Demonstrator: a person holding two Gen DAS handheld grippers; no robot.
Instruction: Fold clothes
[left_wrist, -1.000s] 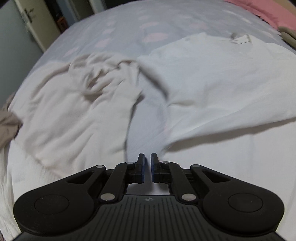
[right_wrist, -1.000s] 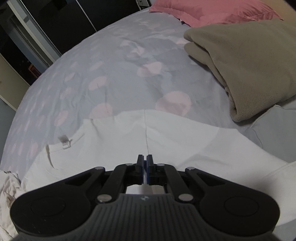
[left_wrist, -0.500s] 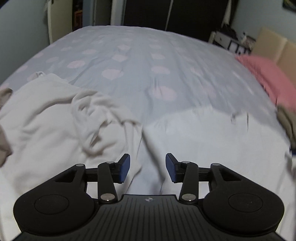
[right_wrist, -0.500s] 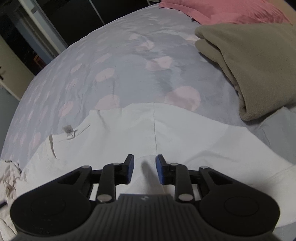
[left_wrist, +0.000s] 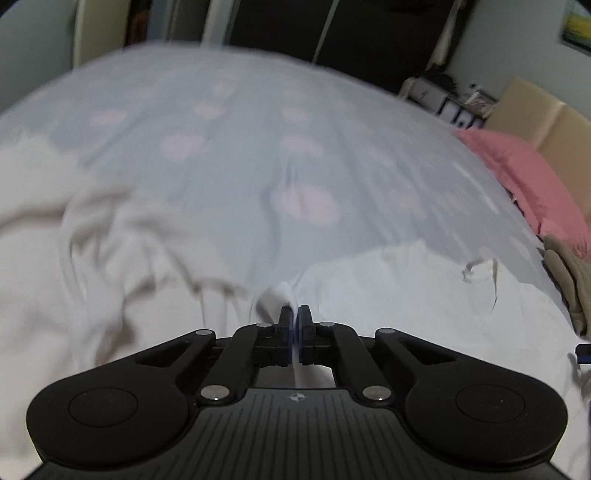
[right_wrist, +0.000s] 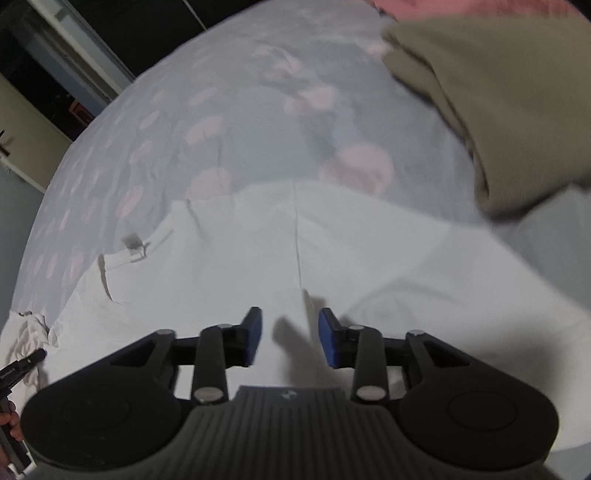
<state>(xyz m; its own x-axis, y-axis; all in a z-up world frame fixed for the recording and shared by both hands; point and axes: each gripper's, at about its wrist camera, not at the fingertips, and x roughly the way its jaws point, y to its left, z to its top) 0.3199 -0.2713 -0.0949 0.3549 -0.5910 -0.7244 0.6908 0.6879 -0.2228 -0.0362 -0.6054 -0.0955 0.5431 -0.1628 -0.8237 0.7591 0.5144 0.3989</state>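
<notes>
A white T-shirt (left_wrist: 406, 291) lies spread on the bed, its neck label (left_wrist: 471, 271) toward the right. My left gripper (left_wrist: 294, 314) is shut on the shirt's left edge, and a fold of white cloth pokes out between the pads. In the right wrist view the same white T-shirt (right_wrist: 258, 258) fills the middle, with its neck label (right_wrist: 132, 243) at the left. My right gripper (right_wrist: 290, 325) stands open just above the shirt, with cloth below its blue pads and nothing pinched between them.
A crumpled cream garment (left_wrist: 92, 266) lies left of the shirt. A folded olive-brown blanket (right_wrist: 498, 103) sits at the right, a pink pillow (left_wrist: 524, 177) beyond it. The spotted grey-blue bedspread (left_wrist: 258, 147) stretches away ahead. The other gripper's tip (right_wrist: 26, 363) shows at the lower left.
My left gripper opened, moved up to the shirt's left edge and shut on it. My right gripper went from shut to open and its fingers have spread wider over the shirt.
</notes>
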